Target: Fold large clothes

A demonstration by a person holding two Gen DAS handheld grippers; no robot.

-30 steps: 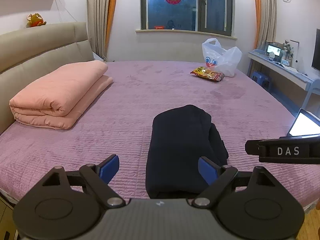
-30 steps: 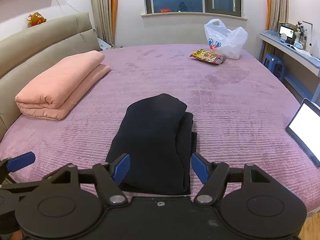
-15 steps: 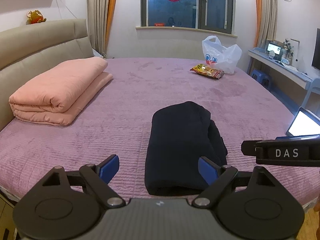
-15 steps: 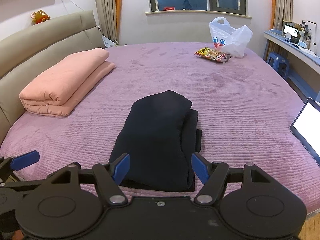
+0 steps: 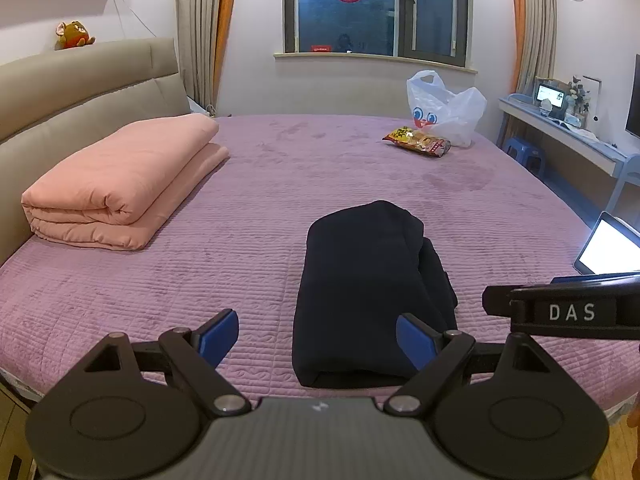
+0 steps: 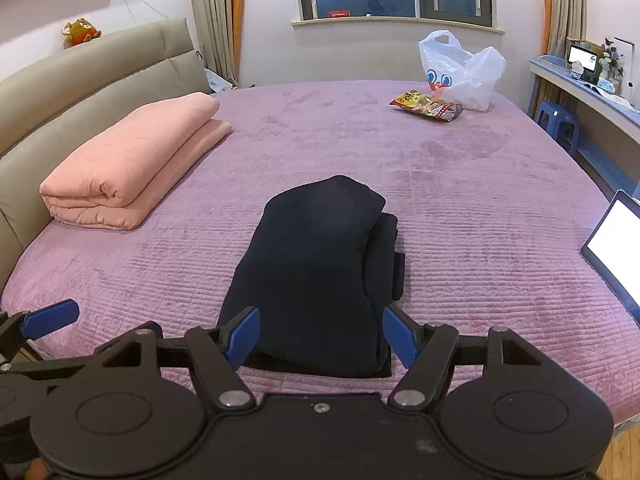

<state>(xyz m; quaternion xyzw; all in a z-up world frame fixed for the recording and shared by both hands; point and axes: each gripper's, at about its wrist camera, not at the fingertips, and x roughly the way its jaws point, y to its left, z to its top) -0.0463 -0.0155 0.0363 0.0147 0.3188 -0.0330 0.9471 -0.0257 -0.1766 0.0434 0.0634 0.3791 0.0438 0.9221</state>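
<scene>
A dark navy garment (image 5: 364, 292) lies folded into a compact bundle on the purple bed cover (image 5: 248, 240), near the front edge; it also shows in the right wrist view (image 6: 316, 276). My left gripper (image 5: 318, 340) is open and empty, held back from the bed's front edge, left of the bundle's near end. My right gripper (image 6: 320, 336) is open and empty, centred in front of the bundle's near end and apart from it. The right gripper's side shows at the right of the left wrist view (image 5: 568, 312).
A folded pink quilt (image 5: 120, 180) lies at the left by the headboard (image 5: 80, 88). A snack packet (image 5: 416, 142) and a white plastic bag (image 5: 444, 112) sit at the far right. An open laptop (image 6: 616, 248) rests at the right edge. A desk (image 5: 568, 140) and blue stool (image 5: 524, 156) stand beyond.
Both grippers have drawn back and risen slightly from the bed, so the folded garment appears a little farther away. Both stay open; the garment has not moved.
</scene>
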